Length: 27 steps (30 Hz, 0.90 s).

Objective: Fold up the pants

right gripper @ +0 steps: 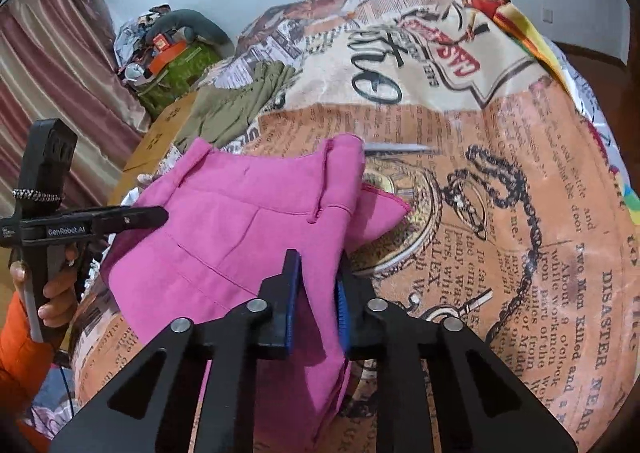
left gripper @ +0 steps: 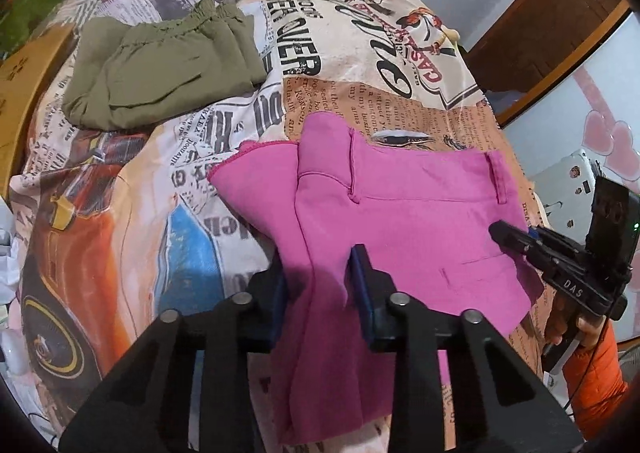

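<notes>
Pink pants [left gripper: 400, 213] lie folded over on a bed with a newspaper-print cover [left gripper: 340, 53]. My left gripper [left gripper: 320, 277] is shut on a fold of the pink pants near their left side. My right gripper [right gripper: 318, 281] is shut on the other side of the same pants [right gripper: 240, 221]. Each gripper shows in the other's view: the right one [left gripper: 496, 231] at the pants' right edge, the left one [right gripper: 160, 213] at their left edge. The waistband with belt loops faces away from me. The lower part of the pants hangs between the fingers toward me.
Olive-green pants [left gripper: 160, 65] lie folded at the far left of the bed, also in the right wrist view [right gripper: 240, 105]. A cardboard box [left gripper: 24, 93] stands at the bed's left edge. Clutter [right gripper: 172, 53] and a curtain [right gripper: 52, 73] are beyond it.
</notes>
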Each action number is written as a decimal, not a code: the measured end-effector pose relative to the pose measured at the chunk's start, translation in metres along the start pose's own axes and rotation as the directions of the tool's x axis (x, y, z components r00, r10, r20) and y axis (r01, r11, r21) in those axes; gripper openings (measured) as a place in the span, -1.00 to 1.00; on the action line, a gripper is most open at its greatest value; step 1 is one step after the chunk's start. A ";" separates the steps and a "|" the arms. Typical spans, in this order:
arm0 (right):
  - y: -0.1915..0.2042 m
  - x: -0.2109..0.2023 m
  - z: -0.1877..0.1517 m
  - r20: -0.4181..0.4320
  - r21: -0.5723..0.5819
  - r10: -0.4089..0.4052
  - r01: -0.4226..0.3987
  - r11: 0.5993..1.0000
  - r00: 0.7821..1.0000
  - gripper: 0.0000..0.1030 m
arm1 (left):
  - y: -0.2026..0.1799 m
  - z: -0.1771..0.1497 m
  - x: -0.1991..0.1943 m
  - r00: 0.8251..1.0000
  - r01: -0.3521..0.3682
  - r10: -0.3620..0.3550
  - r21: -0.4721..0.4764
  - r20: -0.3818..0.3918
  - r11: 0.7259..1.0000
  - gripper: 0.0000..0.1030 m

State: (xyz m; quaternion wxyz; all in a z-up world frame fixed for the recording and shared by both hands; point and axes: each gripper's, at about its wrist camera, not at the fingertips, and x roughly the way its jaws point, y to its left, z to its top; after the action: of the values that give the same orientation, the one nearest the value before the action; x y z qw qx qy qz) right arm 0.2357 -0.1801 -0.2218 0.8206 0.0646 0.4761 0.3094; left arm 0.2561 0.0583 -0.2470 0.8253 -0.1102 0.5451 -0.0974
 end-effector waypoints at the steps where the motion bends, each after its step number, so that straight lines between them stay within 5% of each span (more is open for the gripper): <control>1: 0.002 -0.001 0.002 0.008 -0.010 -0.001 0.001 1.000 1.000 -0.77 | -0.001 -0.001 -0.002 1.000 -0.009 0.009 0.001 0.004 1.000 -0.47; 13: 0.042 -0.020 0.033 0.095 -0.130 -0.004 0.017 0.991 0.995 -0.80 | -0.006 0.010 -0.043 0.989 -0.093 0.088 0.039 0.118 0.995 -0.60; 20: 0.068 -0.013 0.073 0.158 -0.176 0.023 0.005 0.984 0.987 -0.80 | 0.012 0.046 -0.082 0.962 -0.144 0.132 0.033 0.239 0.989 -0.61; 23: 0.081 -0.004 0.091 0.182 -0.193 0.036 -0.001 0.981 0.983 -0.80 | 0.026 0.065 -0.093 0.945 -0.183 0.171 0.018 0.278 0.983 -0.73; 27: 0.093 0.018 0.114 0.193 -0.215 0.041 0.001 0.977 0.980 -0.80 | 0.057 0.088 -0.093 0.947 -0.170 0.170 -0.025 0.273 0.985 -0.95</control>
State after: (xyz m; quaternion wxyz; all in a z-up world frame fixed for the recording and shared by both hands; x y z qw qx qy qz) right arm 0.2939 -0.0736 -0.1369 0.8626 0.0110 0.3559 0.3592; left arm 0.3031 0.1455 -0.1483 0.8981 -0.0756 0.4332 -0.0094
